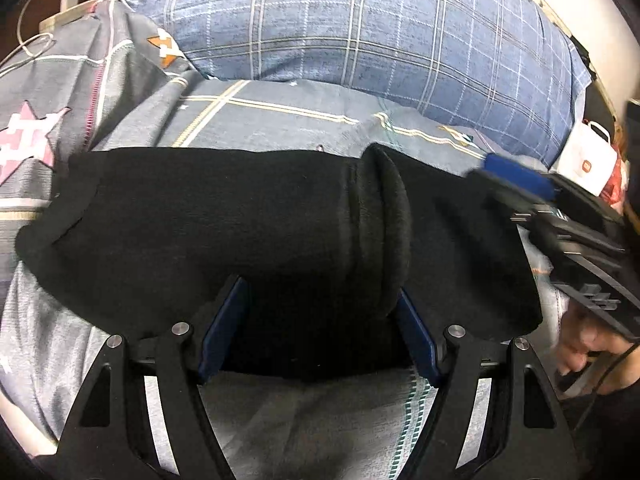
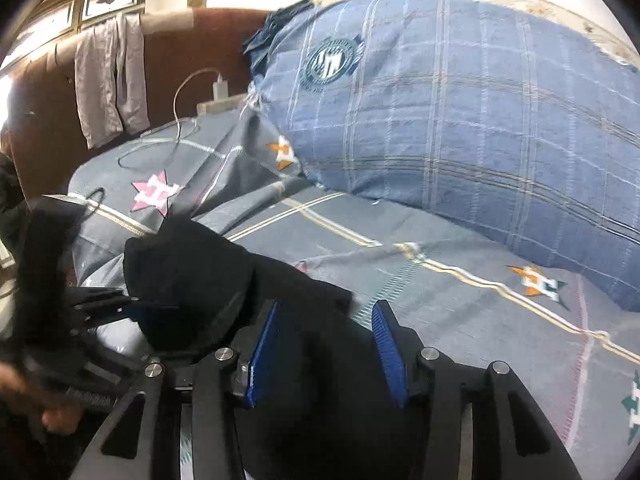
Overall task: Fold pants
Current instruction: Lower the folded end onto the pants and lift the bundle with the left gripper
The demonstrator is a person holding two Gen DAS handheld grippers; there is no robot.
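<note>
Black pants (image 1: 248, 232) lie folded on the grey bed sheet, with a thick rolled fold (image 1: 384, 232) running across them. My left gripper (image 1: 320, 332) is open, its blue pads on either side of the near edge of the pants. My right gripper (image 2: 326, 352) is open over the pants' right end (image 2: 192, 264), black cloth lying between its blue pads. The right gripper also shows in the left wrist view (image 1: 516, 184) at the right, above the pants. The left gripper shows in the right wrist view (image 2: 132, 312) at the left, partly hidden by cloth.
A large blue plaid pillow (image 1: 360, 28) lies behind the pants. A white charger with cable (image 2: 220, 88) sits at the bed's far left corner. Grey cloth (image 2: 112, 76) hangs on the brown headboard. A white bag (image 1: 588, 164) stands at the right.
</note>
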